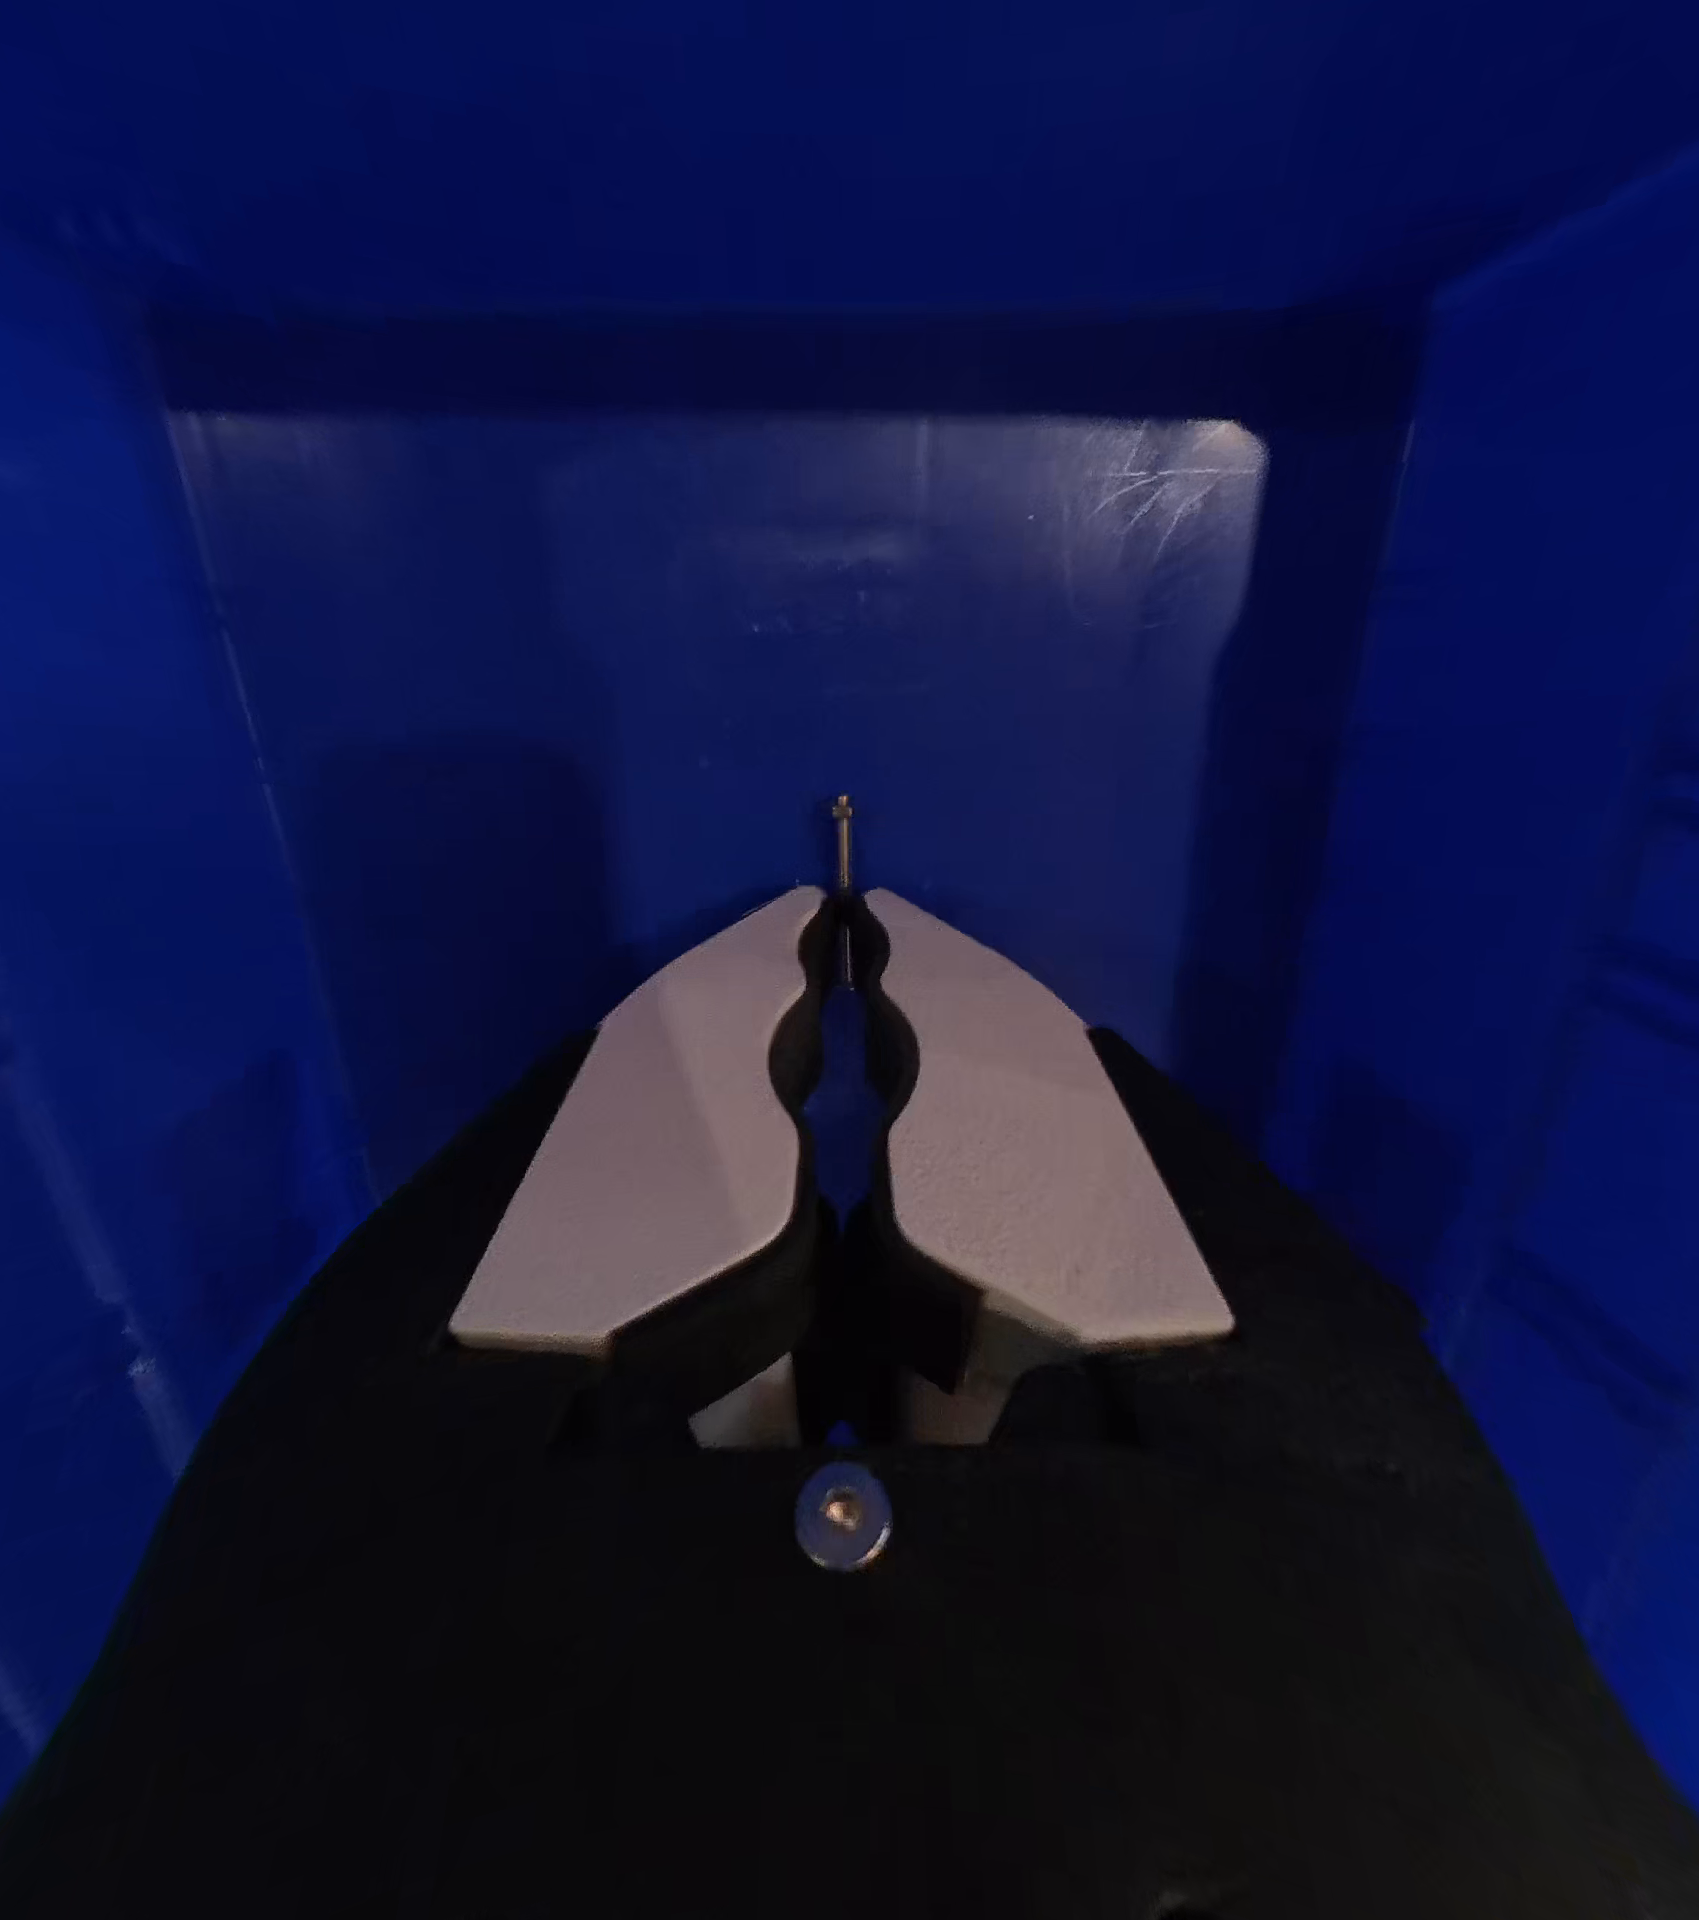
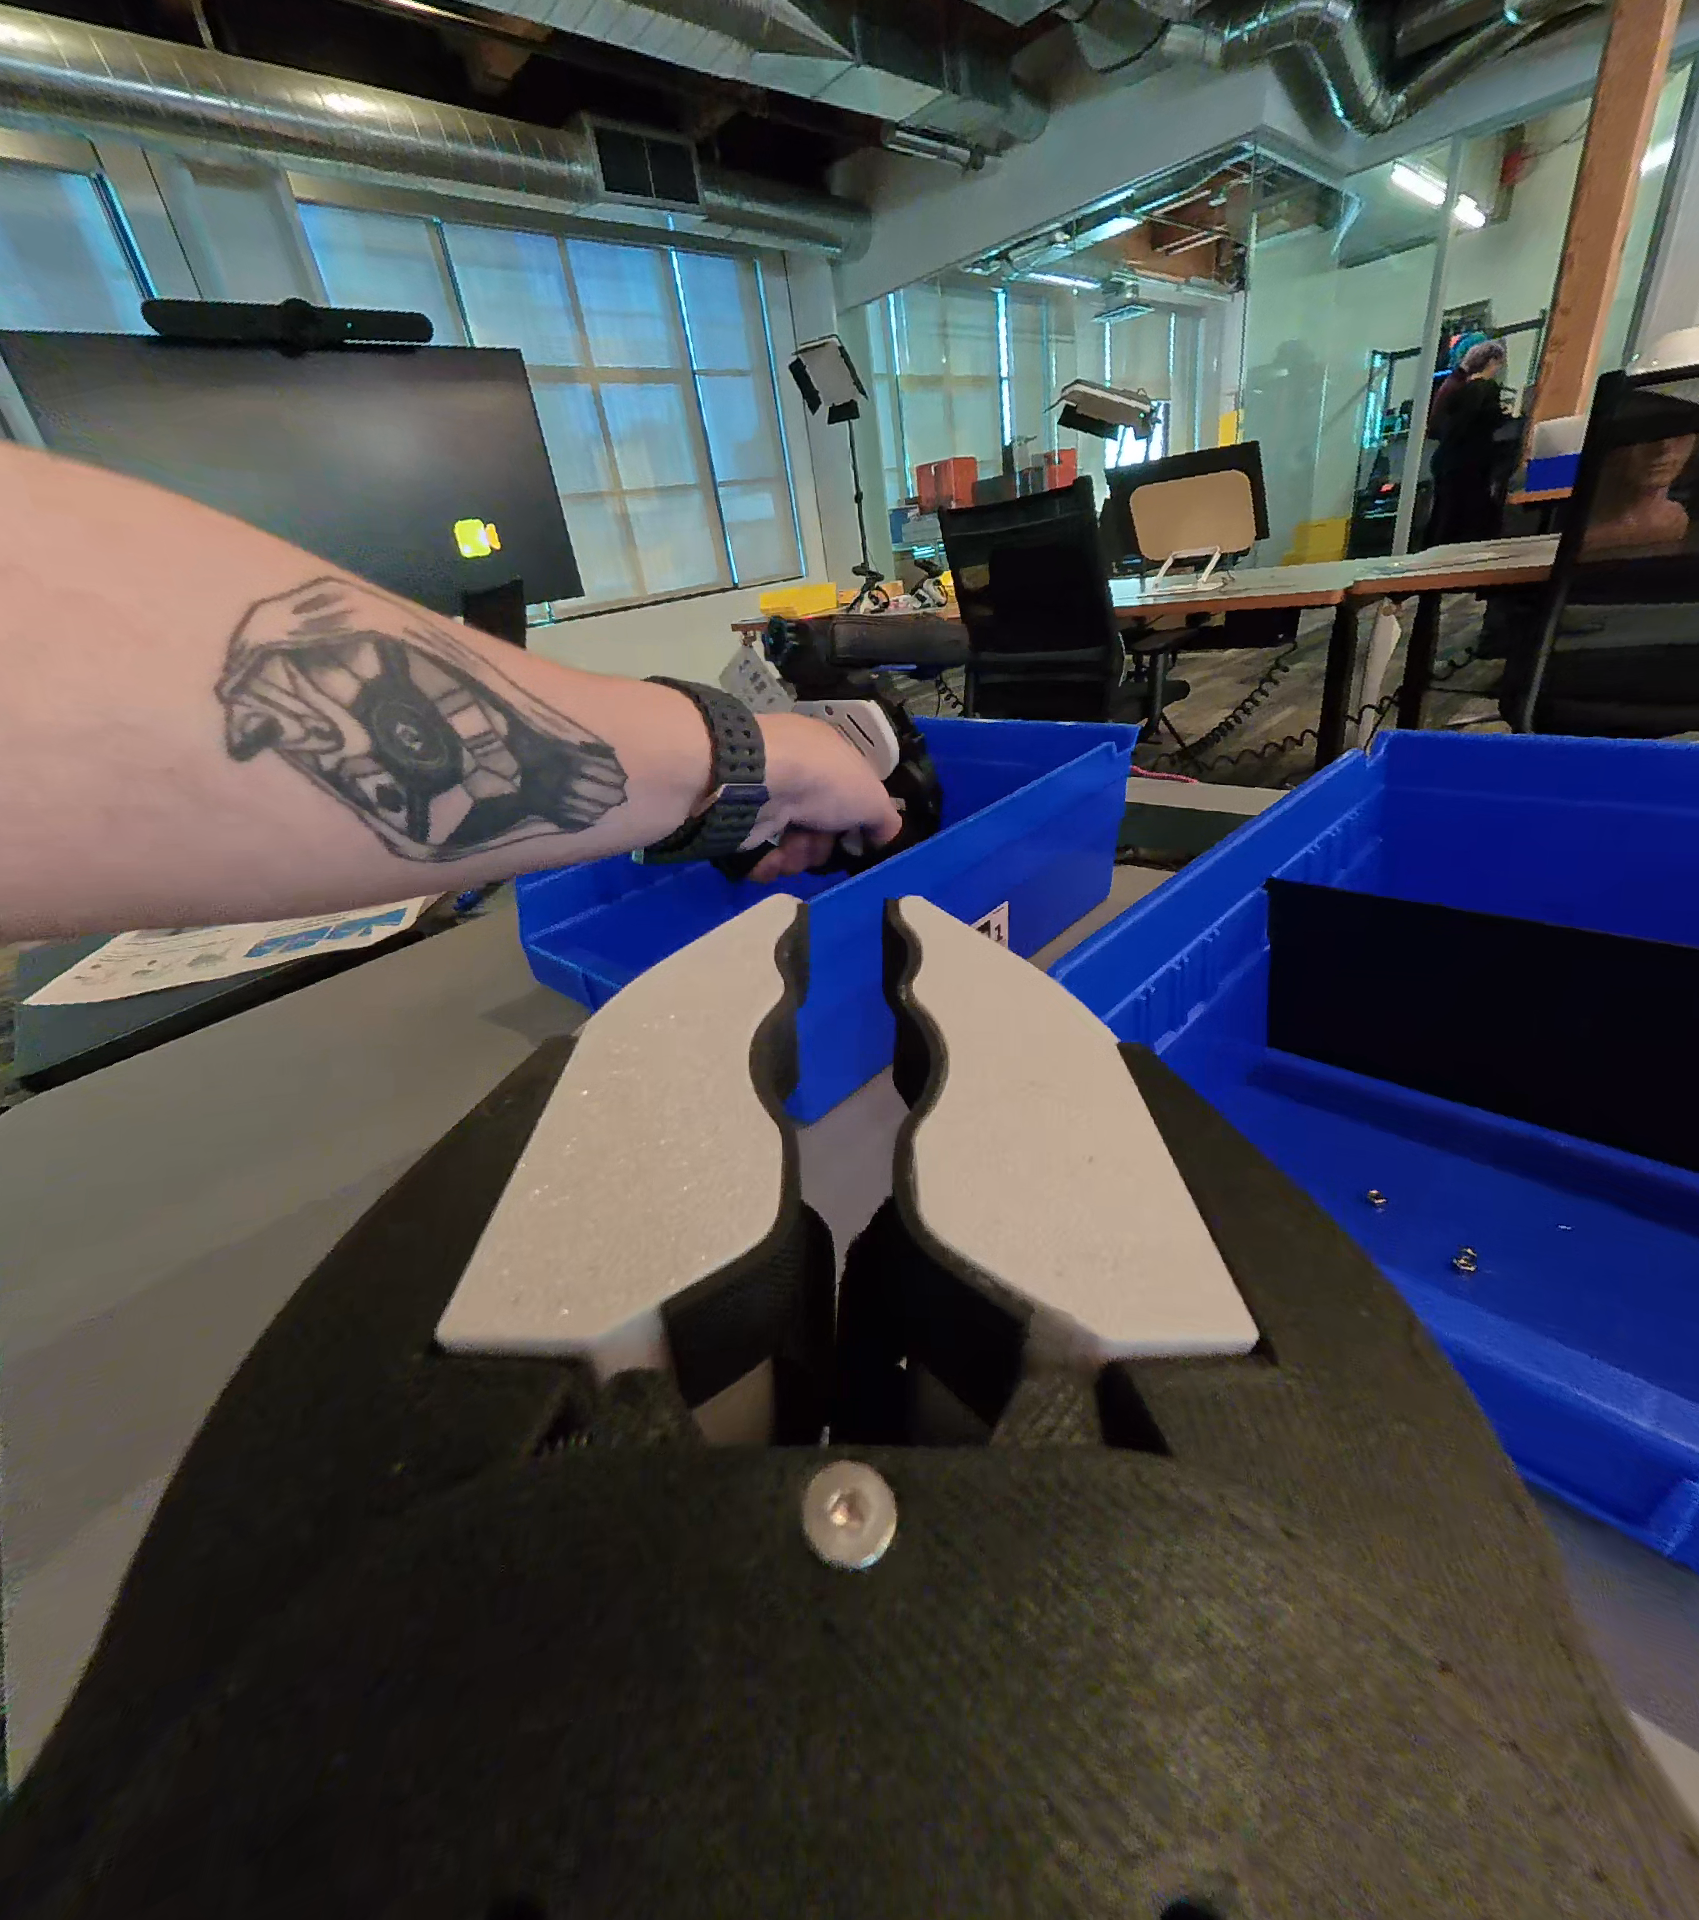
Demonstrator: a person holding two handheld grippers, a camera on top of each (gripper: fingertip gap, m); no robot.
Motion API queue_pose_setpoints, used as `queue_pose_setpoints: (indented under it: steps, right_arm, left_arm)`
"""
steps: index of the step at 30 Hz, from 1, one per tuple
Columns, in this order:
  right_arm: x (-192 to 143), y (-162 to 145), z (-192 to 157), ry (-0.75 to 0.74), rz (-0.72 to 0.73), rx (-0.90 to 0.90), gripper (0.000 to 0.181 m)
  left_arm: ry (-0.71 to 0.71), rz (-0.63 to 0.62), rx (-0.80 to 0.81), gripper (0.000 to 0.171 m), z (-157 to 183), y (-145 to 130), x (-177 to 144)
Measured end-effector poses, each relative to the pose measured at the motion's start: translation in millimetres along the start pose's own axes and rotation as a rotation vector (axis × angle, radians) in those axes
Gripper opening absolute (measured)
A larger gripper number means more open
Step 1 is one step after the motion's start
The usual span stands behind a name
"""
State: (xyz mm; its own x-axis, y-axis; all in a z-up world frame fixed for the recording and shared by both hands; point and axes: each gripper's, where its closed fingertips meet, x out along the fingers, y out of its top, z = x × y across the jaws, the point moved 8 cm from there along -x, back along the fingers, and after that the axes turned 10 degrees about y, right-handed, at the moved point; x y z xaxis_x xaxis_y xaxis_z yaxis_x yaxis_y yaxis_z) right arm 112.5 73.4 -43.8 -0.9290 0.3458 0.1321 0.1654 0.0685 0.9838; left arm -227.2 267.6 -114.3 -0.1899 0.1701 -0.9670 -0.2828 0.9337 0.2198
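My left gripper [image 1: 843, 891] is deep inside a blue bin [image 1: 720, 623]. Its pads are shut on a thin brass-coloured screw [image 1: 841, 847]. The screw sticks out forward from the tips, with its small head at the far end. In the right wrist view a person's hand [image 2: 814, 800] holds that gripper down in the left blue bin [image 2: 980, 862], and its fingers are hidden there. My right gripper [image 2: 845, 914] hovers over the grey table [image 2: 253, 1195] in front of that bin. Its jaws stand slightly apart with nothing between them.
A second blue bin [image 2: 1603, 1403] stands at the right with a black divider [image 2: 1551, 1018] and two small metal nuts [image 2: 1465, 1260] on its floor. A printed sheet [image 2: 232, 945] lies at the table's left. Desks, chairs and a dark screen [image 2: 305, 457] stand behind. The tips of one gripper are about 35 centimetres away from the tips of the other.
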Motion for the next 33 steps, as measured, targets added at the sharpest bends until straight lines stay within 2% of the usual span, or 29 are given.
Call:
queue_pose_setpoints:
  steps: [5,8,11,14,17,21,24,29,33]
  right_arm:
    - [6.7,-6.0,-0.3,0.027,-0.035,0.034,0.012]
    - [11.6,-7.5,-2.6,0.043,-0.050,0.043,0.012]
    - [16.4,-7.8,-3.9,0.059,-0.065,0.062,0.012]
    - [21.4,-5.1,-8.0,0.082,-0.069,0.080,0.012]
    - [30.6,2.7,-17.3,0.132,-0.068,0.093,0.012]
    - [52.1,19.5,-34.6,0.233,-0.068,0.108,0.009]
    - [73.2,28.1,-49.2,0.284,-0.093,0.108,0.010]
    - [102.7,25.0,-76.8,0.379,-0.117,0.180,0.014]
    - [111.1,22.8,-94.9,0.393,-0.113,0.176,0.014]
  left_arm:
    - [-0.120,0.130,0.045,0.003,-0.1,1.7,-23.5]
    - [-0.216,0.262,0.106,0.003,2.3,-0.1,-56.9]
    - [-0.324,0.407,0.161,0.003,2.8,-16.0,-96.9]
    - [-0.398,0.561,0.236,0.002,-0.7,-52.0,-132.8]
    - [-0.477,0.702,0.291,0.002,-8.9,-102.6,-157.4]
    - [-0.587,0.832,0.345,0.002,-13.4,-174.5,-169.1]
    - [-0.659,0.937,0.339,0.002,-17.6,-216.4,-174.0]
    - [-0.697,1.136,0.332,0.002,-21.6,-261.0,-178.6]
    - [-0.667,1.213,0.335,0.002,-23.0,-275.7,-177.2]
